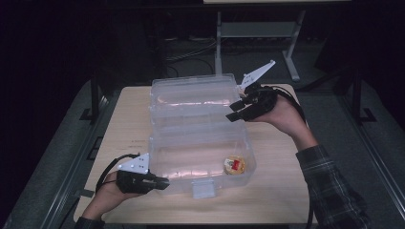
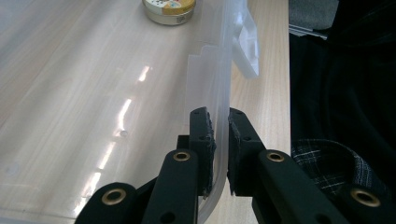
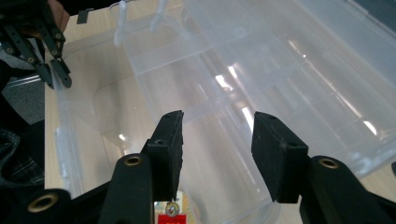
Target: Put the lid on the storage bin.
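At the table's (image 1: pixel 277 191) near edge, a clear box's (image 1: pixel 200 157) front wall is clamped by the left gripper (image 1: pixel 162 183), while the right gripper (image 1: pixel 232 110) is held unclenched above its lid (image 1: pixel 191 98).

Left gripper (image 1: pixel 165 183), right gripper (image 1: pixel 230 111): black bodies, brass-ringed screws on jaws, grey three-cornered plates on top, black cables trailing. Dark plaid sleeve (image 1: pixel 329 186) on right arm.

A: We note the high view looks forward and down over the whole table (image 1: pixel 282 191).
B: We confirm both gripper views sit close, sharing the clear box (image 1: pixel 200 138) (image 2: pixel 210 93) (image 3: pixel 261 70).
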Motion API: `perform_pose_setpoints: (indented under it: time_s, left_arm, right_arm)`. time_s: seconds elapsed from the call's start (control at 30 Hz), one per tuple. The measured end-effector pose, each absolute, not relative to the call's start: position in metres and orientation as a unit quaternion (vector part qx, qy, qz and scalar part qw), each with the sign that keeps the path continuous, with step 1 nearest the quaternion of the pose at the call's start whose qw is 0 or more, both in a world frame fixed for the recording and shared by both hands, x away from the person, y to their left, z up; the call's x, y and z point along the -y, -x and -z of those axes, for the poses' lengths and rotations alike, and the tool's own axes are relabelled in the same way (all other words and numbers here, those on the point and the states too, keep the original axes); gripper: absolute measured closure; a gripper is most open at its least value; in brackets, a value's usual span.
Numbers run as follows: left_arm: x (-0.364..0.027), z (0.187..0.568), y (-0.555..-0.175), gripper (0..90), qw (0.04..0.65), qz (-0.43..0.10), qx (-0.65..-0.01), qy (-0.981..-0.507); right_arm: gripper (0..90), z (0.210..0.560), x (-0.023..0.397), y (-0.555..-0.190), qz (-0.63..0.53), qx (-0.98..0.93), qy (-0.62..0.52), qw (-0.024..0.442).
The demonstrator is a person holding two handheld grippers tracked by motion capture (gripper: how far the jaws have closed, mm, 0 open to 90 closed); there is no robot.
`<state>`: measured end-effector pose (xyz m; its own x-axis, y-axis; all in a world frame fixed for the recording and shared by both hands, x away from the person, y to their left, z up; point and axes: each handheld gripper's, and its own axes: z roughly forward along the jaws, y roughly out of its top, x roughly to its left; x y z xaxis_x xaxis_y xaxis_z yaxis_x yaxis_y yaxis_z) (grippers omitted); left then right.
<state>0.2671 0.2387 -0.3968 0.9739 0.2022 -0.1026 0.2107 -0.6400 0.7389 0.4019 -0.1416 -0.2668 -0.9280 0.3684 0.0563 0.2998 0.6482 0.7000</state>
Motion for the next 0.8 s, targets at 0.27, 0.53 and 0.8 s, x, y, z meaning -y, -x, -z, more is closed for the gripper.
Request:
perform_pose_setpoints:
  time_s: [0.27, 0.53, 0.8]
  left_arm:
    - [-0.239, 0.397, -0.268, 82.0, 0.408, 0.006, -0.113, -0.906]
    - [-0.239, 0.397, -0.268, 82.0, 0.409, 0.006, -0.112, -0.906]
    - [-0.239, 0.397, -0.268, 82.0, 0.409, 0.006, -0.112, -0.906]
  right_arm:
    - [56.3, 0.267, 0.132, -0.421, -0.371, -0.911, -0.172, 0.047]
    - [61.2, 0.268, 0.122, -0.440, -0.357, -0.919, -0.163, 0.041]
    - [65.8, 0.274, 0.118, -0.450, -0.342, -0.928, -0.147, 0.028]
